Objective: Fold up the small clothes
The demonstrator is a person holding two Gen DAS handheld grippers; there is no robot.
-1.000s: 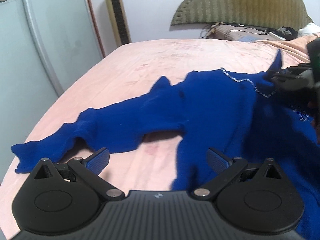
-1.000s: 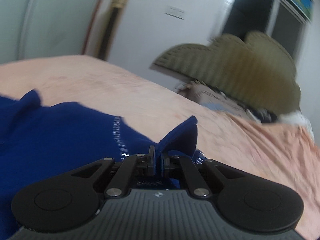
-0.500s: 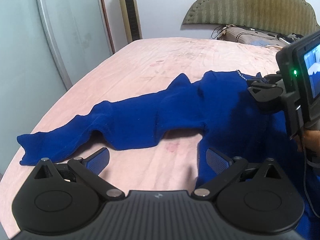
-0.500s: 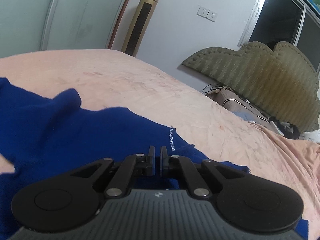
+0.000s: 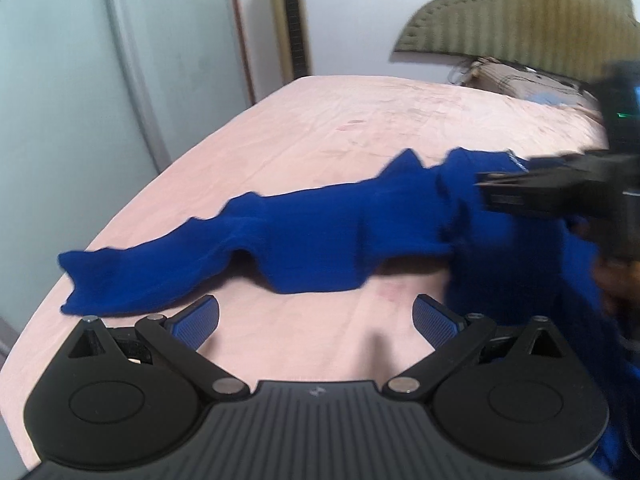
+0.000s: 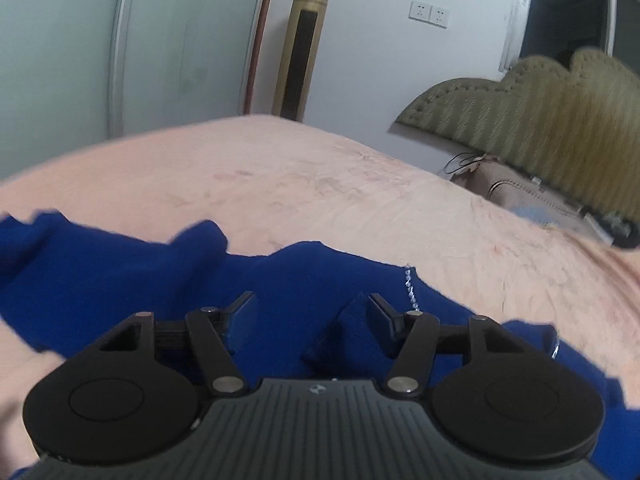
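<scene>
A royal-blue long-sleeved top [image 5: 320,236] lies on the pink bed [image 5: 360,120], one sleeve stretched out toward the left edge, its cuff [image 5: 92,280] near the bed's side. My left gripper [image 5: 316,318] is open and empty, low over the sheet just in front of that sleeve. My right gripper [image 6: 310,312] is open over the top's body [image 6: 120,280], beside a beaded neckline trim [image 6: 410,284]. A fold of blue cloth sits between its fingers, unclamped. The right gripper also shows, blurred, in the left wrist view [image 5: 560,192].
A gold tower fan [image 6: 306,44] and a pale wardrobe door [image 5: 60,80] stand beyond the bed's far and left sides. A padded headboard [image 6: 540,108] and a beige bag [image 6: 520,196] with clutter lie at the right end.
My right gripper was shut on the blue cloth and has now opened, letting it go after carrying it leftward. The left gripper stayed open and edged closer to the sleeve.
</scene>
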